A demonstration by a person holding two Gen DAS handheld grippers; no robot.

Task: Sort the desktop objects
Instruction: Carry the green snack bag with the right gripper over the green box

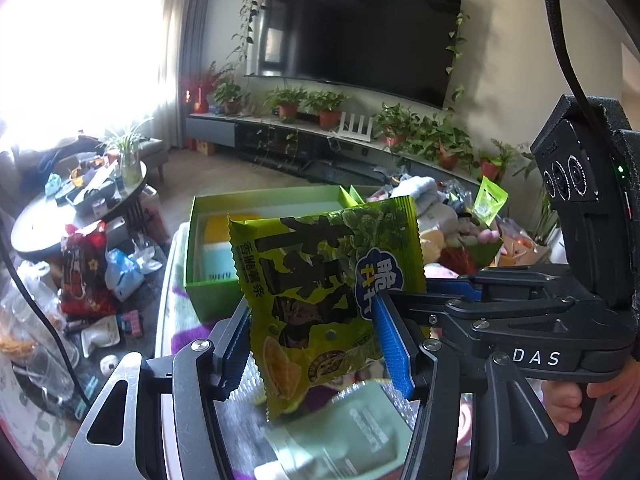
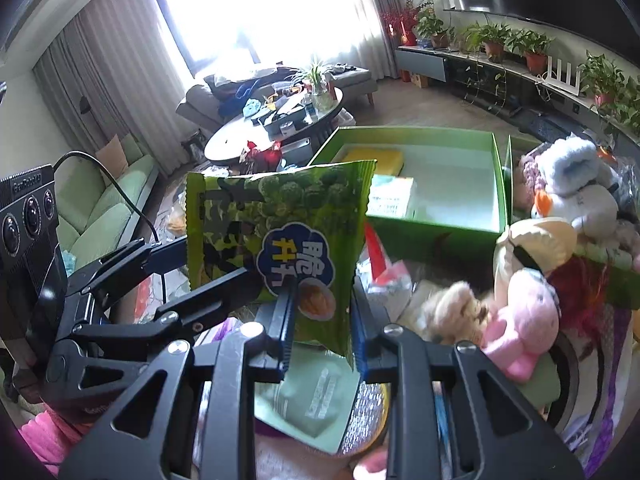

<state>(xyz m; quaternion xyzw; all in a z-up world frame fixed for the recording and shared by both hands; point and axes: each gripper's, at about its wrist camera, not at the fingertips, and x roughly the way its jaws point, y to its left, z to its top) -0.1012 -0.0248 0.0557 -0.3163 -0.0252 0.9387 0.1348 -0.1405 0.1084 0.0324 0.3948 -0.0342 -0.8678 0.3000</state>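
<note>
A green snack packet [image 1: 320,300] is hanging in the air between both grippers, above the cluttered surface. In the left wrist view the left gripper [image 1: 310,344] is clamping it — the blue pads [image 1: 394,344] are pressing against the packet's two side edges, and the foil is standing upright with its crimped top edge tilted up to the right. The right gripper [image 2: 322,328] is pinching the same packet [image 2: 276,240] at its lower right part, its jaws nearly together with only the thin foil between them; seen from the left camera, its black body with the three lenses is reaching in from the right.

Just behind the packet, farther away, an open green box [image 1: 200,240] is sitting with a yellow item [image 2: 376,160] and a pale blue carton [image 2: 390,196] inside; the rest of its white floor is showing bare. Below the packet, near the cameras, a pale green pouch [image 2: 316,404] is lying flat on the surface. To the right of the box, a heap of plush toys [image 2: 520,320] — pink, cream and grey-blue ones — is crowding the table edge. Far left, a round dark coffee table [image 1: 52,220] is carrying loose clutter.
</note>
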